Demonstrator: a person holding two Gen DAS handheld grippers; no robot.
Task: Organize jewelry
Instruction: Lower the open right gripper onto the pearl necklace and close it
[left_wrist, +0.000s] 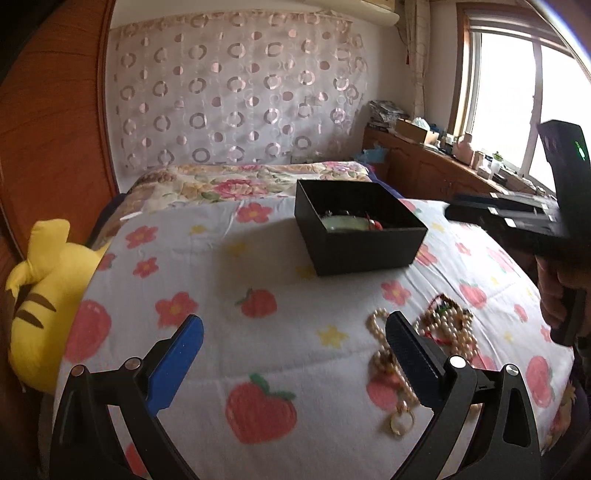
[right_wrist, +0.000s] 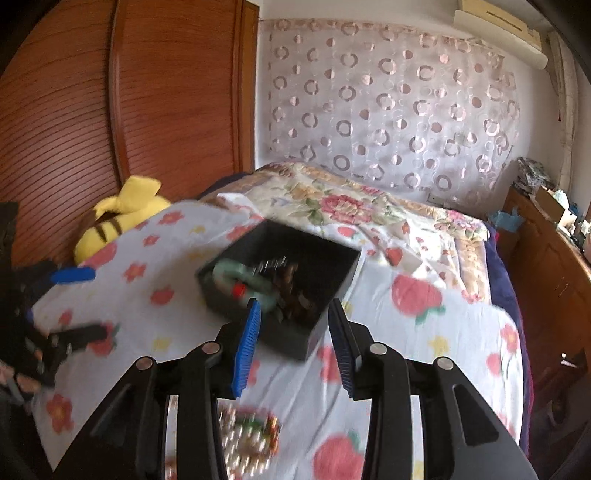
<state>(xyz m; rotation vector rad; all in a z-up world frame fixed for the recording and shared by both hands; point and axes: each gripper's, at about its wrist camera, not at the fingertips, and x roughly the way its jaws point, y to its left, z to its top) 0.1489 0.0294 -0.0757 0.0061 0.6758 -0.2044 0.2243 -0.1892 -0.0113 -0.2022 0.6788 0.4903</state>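
A black open box (left_wrist: 369, 254) (right_wrist: 236, 258) stands on the fruit-print bed sheet (left_wrist: 258, 343). Inside it lie a pale green bangle (left_wrist: 347, 223) (right_wrist: 240, 280) and brown beads (right_wrist: 295, 291). A heap of pearl strands (left_wrist: 450, 328) and a gold ring (left_wrist: 400, 422) lies on the sheet in front of the box, partly under my left gripper's right finger. My left gripper (left_wrist: 293, 321) is open wide above the sheet with nothing between its fingers. My right gripper (right_wrist: 294, 306) is open above the box's near corner, holding nothing. The blurred jewelry heap (right_wrist: 247, 432) shows beneath it.
A yellow striped plush toy (left_wrist: 40, 306) (right_wrist: 118, 218) lies at the bed's left edge by the wooden wardrobe (right_wrist: 166, 110). A folded floral quilt (left_wrist: 240, 181) sits behind the box. A wooden cabinet (left_wrist: 424, 166) with clutter runs under the window on the right.
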